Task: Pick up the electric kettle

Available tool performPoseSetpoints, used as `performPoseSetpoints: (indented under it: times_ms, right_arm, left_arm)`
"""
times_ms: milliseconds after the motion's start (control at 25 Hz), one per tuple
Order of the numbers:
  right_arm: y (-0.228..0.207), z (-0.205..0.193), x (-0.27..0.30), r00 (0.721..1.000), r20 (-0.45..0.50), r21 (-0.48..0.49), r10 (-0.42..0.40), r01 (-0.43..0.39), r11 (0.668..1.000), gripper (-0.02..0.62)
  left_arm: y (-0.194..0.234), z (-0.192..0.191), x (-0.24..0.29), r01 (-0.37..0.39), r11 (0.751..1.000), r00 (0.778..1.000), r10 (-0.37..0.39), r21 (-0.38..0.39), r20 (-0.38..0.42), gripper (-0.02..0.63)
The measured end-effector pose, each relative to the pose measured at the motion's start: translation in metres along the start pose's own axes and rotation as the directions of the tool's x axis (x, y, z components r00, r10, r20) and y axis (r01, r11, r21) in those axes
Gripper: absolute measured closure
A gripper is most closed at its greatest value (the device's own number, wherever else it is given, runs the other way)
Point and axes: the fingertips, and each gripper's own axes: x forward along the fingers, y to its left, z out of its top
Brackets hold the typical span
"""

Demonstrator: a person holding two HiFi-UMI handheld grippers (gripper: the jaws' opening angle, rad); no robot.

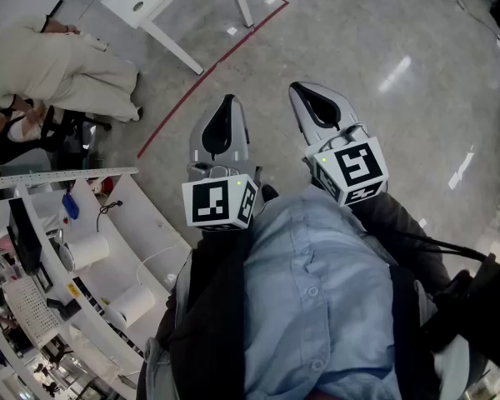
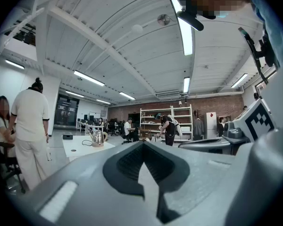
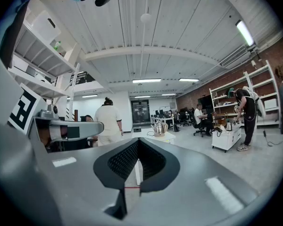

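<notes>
Step in hand: approach. You haven't begun the grasp.

The electric kettle [image 2: 98,137] stands on the white table [image 2: 75,146], toward the table's far end as the left gripper view shows it. A dark cord [image 2: 86,142] lies on the tabletop just beside it. The head view catches only the table's near corner, with the kettle out of frame.

You're well apart from the table, with open floor in between and a red floor line [image 1: 208,65] crossing it.

Tools:
- The left gripper [image 1: 227,100] has its jaws pressed together with nothing in them.
- The right gripper [image 1: 297,88] is the same, jaws together and empty.
- Both are held up close to your chest, pointing about level toward the table.

A person in light clothes [image 2: 30,126] stands just beside the table, on its left from where you stand. Keep clear of them.

Next move, my read:
- Walk up to the table, over the red line, until the kettle is within reach.
- From here I can't tell which way the handle faces, or whether a base sits under the kettle. Both are too small to see, so check once you're close.
- Pick the tool on the handle side and spread its jaws before you reach the handle, since both are shut now.
- Go in level around the handle, close firmly, then lift straight up.
- Watch the cord. If it runs to a base, lift the kettle clear of that rather than dragging it along the table.
</notes>
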Motion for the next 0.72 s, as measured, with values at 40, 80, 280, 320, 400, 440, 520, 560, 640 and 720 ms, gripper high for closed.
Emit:
performPoseSetpoints:
  times_ms: [40, 80, 280, 320, 400, 440, 520, 560, 640, 720]
  right_arm:
    - [-0.003, 0.0, 0.0, 1.0, 0.003, 0.001, -0.001, 0.001, 1.0, 0.572]
    - [-0.006, 0.0, -0.001, 1.0, 0.005, 0.003, -0.002, 0.002, 1.0, 0.572]
    - [-0.013, -0.008, -0.01, 1.0, 0.002, 0.022, 0.001, -0.001, 1.0, 0.572]
    - [-0.013, -0.011, -0.013, 1.0, -0.003, 0.032, 0.01, -0.01, 0.999, 0.572]
    - [-0.013, -0.018, -0.017, 0.999, -0.013, 0.058, 0.036, -0.035, 0.998, 0.571]
    - [-0.015, -0.02, -0.019, 0.999, -0.016, 0.069, 0.045, -0.044, 0.997, 0.571]
    - [-0.022, -0.025, -0.023, 0.999, -0.019, 0.088, 0.051, -0.049, 0.995, 0.571]
    - [-0.028, -0.026, -0.027, 0.998, -0.02, 0.097, 0.052, -0.049, 0.994, 0.571]
    - [-0.042, -0.029, -0.034, 0.998, -0.022, 0.112, 0.051, -0.048, 0.992, 0.571]
    - [-0.058, -0.031, -0.04, 0.998, -0.02, 0.124, 0.053, -0.05, 0.991, 0.571]
  left_arm:
    - [-0.002, 0.0, 0.002, 0.002, 1.0, 1.0, -0.002, 0.002, 0.0, 0.604]
    - [-0.004, 0.0, 0.004, 0.005, 1.0, 1.0, -0.005, 0.003, 0.0, 0.604]
    - [-0.017, -0.01, 0.007, 0.017, 1.0, 1.0, -0.017, 0.001, -0.024, 0.606]
    - [-0.021, -0.013, 0.006, 0.021, 1.0, 0.999, -0.021, -0.002, -0.034, 0.604]
    - [-0.03, -0.018, 0.007, 0.031, 0.999, 0.998, -0.031, -0.009, -0.048, 0.604]
    - [-0.034, -0.02, 0.008, 0.036, 0.999, 0.998, -0.037, -0.012, -0.052, 0.604]
    - [-0.044, -0.023, 0.012, 0.046, 0.999, 0.997, -0.047, -0.017, -0.062, 0.604]
    - [-0.049, -0.024, 0.015, 0.049, 0.999, 0.996, -0.05, -0.019, -0.07, 0.604]
    - [-0.061, -0.028, 0.021, 0.049, 0.999, 0.995, -0.051, -0.024, -0.089, 0.604]
    - [-0.073, -0.032, 0.029, 0.049, 0.998, 0.994, -0.051, -0.026, -0.099, 0.604]
